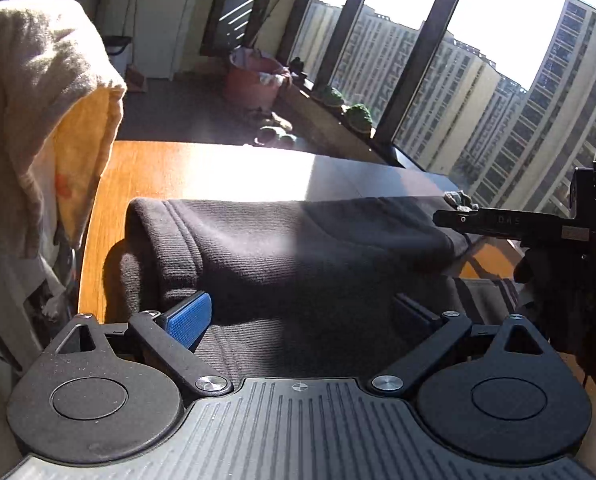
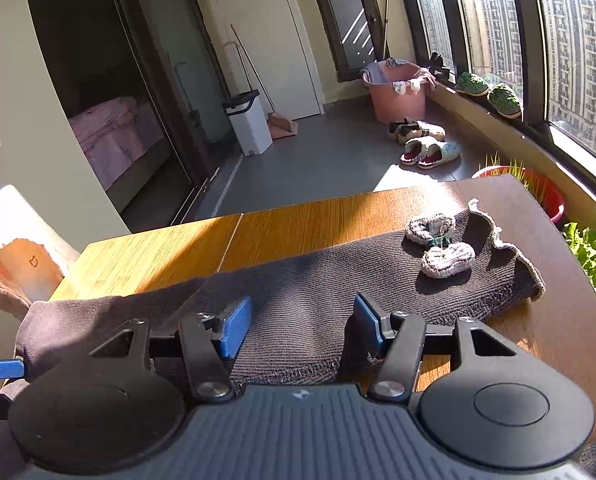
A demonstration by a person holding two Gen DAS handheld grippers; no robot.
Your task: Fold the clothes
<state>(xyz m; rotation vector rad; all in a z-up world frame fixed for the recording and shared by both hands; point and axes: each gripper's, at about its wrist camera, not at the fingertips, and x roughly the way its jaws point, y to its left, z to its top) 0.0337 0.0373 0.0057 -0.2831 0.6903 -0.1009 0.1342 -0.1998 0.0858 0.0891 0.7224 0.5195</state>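
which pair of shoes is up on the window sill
The green knitted pair sits on the sill; the beige pair and the white slippers lie on the floor.

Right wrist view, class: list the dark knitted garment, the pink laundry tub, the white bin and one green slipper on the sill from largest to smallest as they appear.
1. Dark knitted garment, though it lies nearest the camera.
2. Pink laundry tub.
3. White bin, close to the tub, so unsure.
4. Green slipper.
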